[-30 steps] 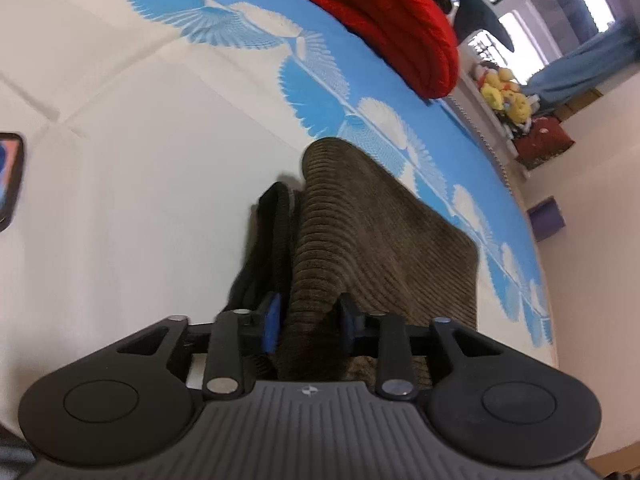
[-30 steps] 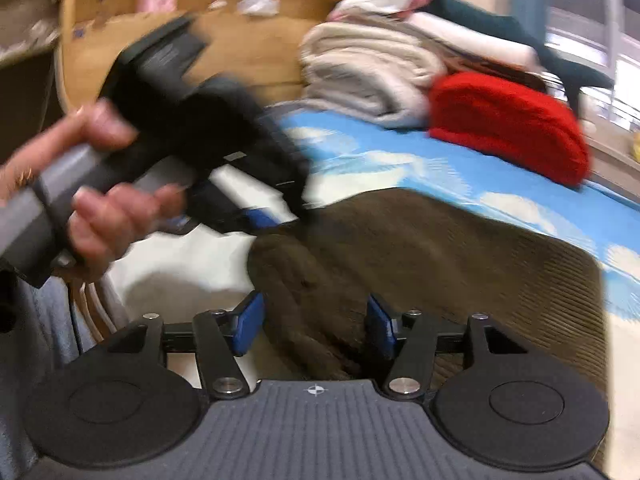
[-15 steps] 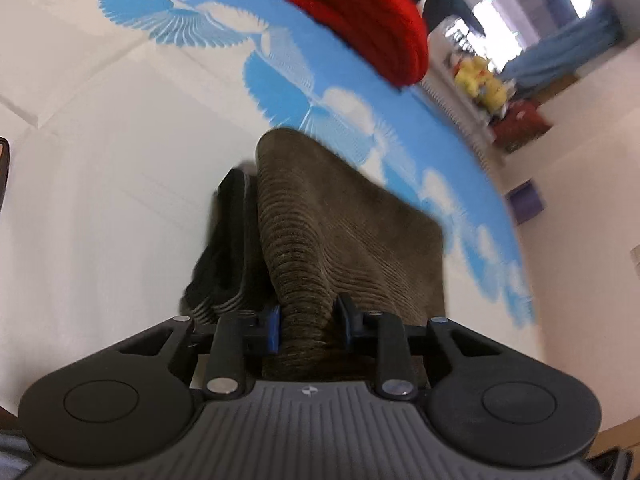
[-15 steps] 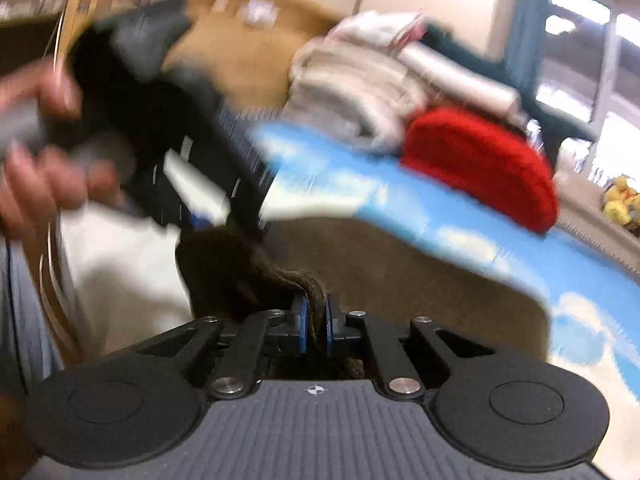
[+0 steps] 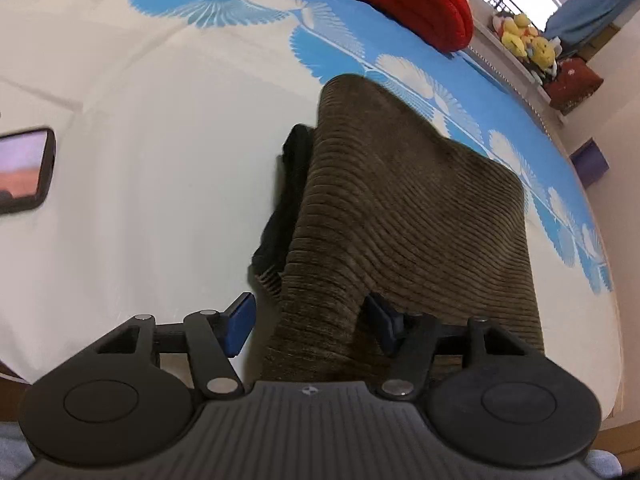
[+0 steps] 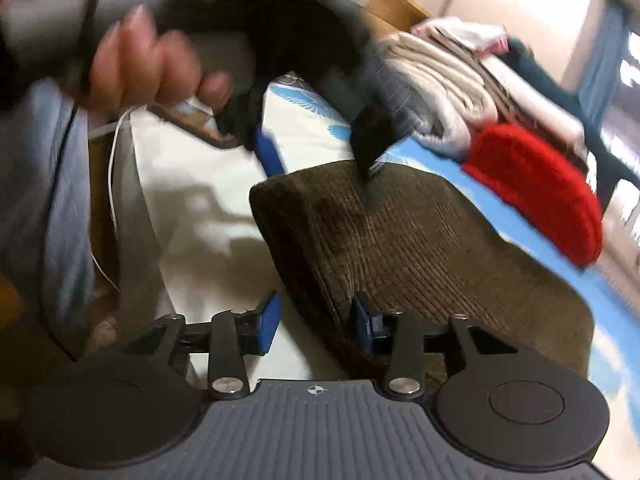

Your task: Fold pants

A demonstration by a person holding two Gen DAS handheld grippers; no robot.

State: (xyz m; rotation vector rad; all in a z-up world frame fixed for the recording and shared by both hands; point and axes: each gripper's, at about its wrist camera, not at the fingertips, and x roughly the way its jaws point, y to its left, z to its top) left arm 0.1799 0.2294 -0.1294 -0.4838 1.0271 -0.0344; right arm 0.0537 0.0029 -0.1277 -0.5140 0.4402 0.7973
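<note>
One pair of brown corduroy pants [image 5: 400,216] lies folded on the bedsheet [image 5: 160,160]. Left gripper [image 5: 308,320] and right gripper [image 6: 314,322], jaws just opened, straddle its six-o'clock edge unclamped. One phone [image 5: 24,172] at nine o'clock.

No readable text, labels or numbers anywhere (the phone [image 5: 25,171] screen at far left is just blur).

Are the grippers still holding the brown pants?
No, neither holds anything. The left gripper and right gripper have just been opening; the near edge of the folded brown pants lies between their jaws, unpinched.
</note>
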